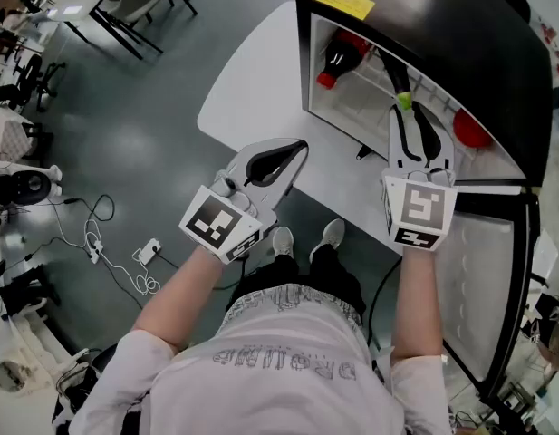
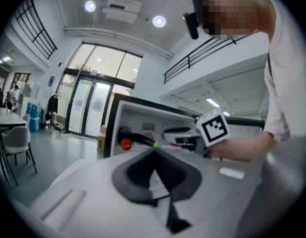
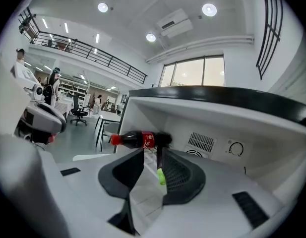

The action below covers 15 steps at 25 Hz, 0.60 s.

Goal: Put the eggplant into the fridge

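The eggplant (image 1: 401, 82), dark with a green stem, lies on the shelf inside the open black fridge (image 1: 442, 25) on the white table (image 1: 261, 80). My right gripper (image 1: 410, 114) is at the fridge's mouth, its tips just short of the stem, jaws open with nothing pressed between them. In the right gripper view the eggplant (image 3: 159, 155) shows through the gap of that gripper (image 3: 150, 155), apart from the pads. My left gripper (image 1: 302, 145) hovers over the table's near edge, shut and empty. The left gripper view shows its jaws (image 2: 153, 153) meeting, with the eggplant (image 2: 143, 140) beyond.
A cola bottle (image 1: 341, 57) with a red cap lies at the fridge's left beside the eggplant. A red round thing (image 1: 472, 132) sits at the fridge's right. The fridge door (image 1: 496, 288) stands swung open at my right. Cables (image 1: 116, 252) trail over the floor.
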{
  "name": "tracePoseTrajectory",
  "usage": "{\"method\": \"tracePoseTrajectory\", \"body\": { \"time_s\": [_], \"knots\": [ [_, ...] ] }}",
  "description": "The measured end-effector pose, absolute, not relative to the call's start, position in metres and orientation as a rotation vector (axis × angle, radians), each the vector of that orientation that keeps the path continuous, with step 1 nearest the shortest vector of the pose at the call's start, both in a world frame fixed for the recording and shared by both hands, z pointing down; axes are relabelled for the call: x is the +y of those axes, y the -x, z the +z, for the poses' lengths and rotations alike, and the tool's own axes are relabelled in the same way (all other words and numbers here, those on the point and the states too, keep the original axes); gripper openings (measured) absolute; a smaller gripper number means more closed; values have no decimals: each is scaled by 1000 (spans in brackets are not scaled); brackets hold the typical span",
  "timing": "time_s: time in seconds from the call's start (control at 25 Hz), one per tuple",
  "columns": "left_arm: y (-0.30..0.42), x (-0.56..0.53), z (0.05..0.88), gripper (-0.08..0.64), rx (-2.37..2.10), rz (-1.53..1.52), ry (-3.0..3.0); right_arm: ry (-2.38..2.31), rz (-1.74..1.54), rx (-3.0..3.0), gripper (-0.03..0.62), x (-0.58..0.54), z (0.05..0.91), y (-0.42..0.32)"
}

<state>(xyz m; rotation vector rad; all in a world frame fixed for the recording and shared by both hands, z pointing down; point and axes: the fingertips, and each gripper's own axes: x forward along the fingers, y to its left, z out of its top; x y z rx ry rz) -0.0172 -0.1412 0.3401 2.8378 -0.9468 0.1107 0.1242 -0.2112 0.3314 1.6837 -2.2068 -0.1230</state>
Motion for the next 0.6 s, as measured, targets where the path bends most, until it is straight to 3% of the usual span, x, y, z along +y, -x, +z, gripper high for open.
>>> {"method": "tracePoseTrajectory", "body": {
  "time_s": [0.6],
  "knots": [
    [18,-121,329,8,-941,108,-2869,-1720,-145,-2289,57,-171,304,-118]
  ]
}}
